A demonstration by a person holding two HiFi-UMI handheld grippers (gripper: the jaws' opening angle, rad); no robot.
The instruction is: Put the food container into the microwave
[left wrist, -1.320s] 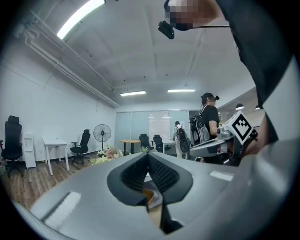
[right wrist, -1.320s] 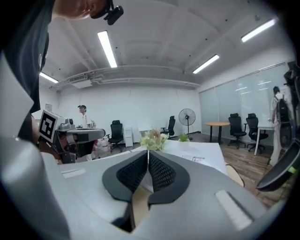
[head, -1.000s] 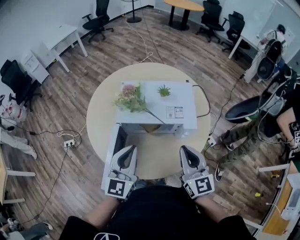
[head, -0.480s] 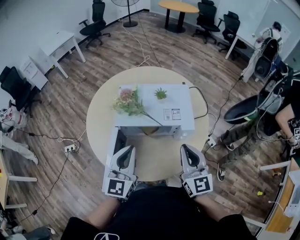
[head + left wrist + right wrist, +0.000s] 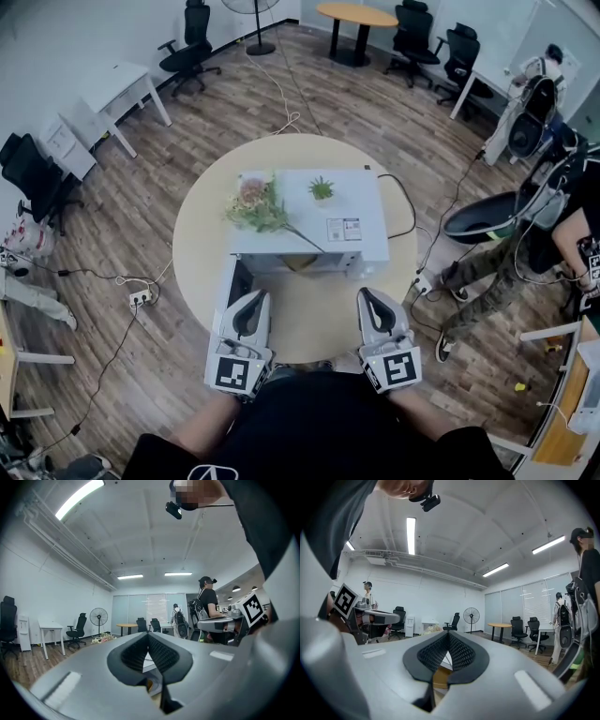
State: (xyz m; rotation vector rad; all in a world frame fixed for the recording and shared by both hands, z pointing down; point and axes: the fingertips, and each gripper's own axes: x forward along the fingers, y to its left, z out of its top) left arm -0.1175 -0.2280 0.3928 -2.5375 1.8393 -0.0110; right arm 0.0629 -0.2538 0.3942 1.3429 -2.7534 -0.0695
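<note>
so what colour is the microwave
White. The microwave shows best in the head view.

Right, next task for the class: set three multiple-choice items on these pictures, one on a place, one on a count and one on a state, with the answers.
1. Where on the microwave is the small green plant?
A inside it
B on its top
C hung from its side

2. How many claws show in the head view?
A one
B two
C three

3. The microwave's door is:
A open
B shut
C missing

Answers:
1 B, the plant stands on the white top, beside the flowers.
2 B, the left claw and the right claw show in front of the person.
3 A, the door is swung out to the left of the cavity.
</note>
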